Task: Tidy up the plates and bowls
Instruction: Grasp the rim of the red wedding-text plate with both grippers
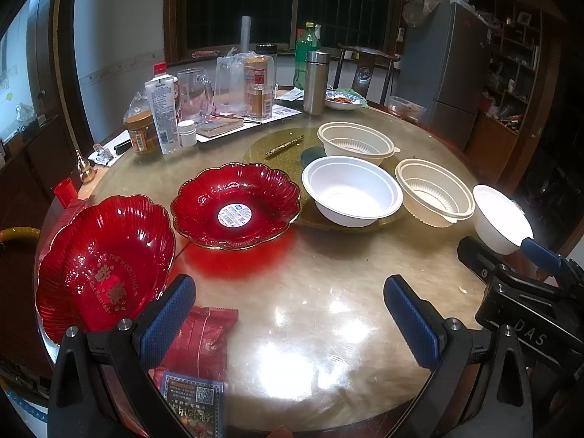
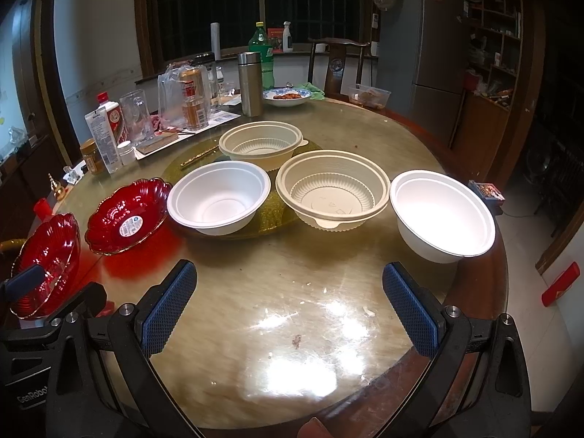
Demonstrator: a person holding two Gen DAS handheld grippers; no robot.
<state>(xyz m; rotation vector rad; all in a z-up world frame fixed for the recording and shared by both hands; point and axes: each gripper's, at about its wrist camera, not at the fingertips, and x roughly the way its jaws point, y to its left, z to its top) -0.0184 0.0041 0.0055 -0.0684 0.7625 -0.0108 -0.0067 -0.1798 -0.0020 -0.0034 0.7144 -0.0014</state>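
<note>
Currently both grippers hover over the round table [image 2: 292,292], holding nothing: left gripper [image 1: 290,314] fingers wide apart, right gripper [image 2: 290,306] likewise. Two red plates sit at left: near red plate [image 1: 106,266] tilted at the table edge, far red plate [image 1: 235,206] flat. White bowl [image 2: 219,197] rests on the turntable [image 2: 270,219]; beige bowl [image 2: 332,189] beside it, rear beige bowl [image 2: 261,144] behind, second white bowl [image 2: 443,215] far right.

Near red dish [image 1: 104,270]: gold lettering "THE WEDDING", "Get Married". Right gripper body [image 1: 531,328]: "DAS". Left gripper body [image 2: 31,394]: "GenRobot". Sticker on far red dish [image 1: 235,215], packet [image 1: 191,398] text, bottle labels: unreadable.
</note>
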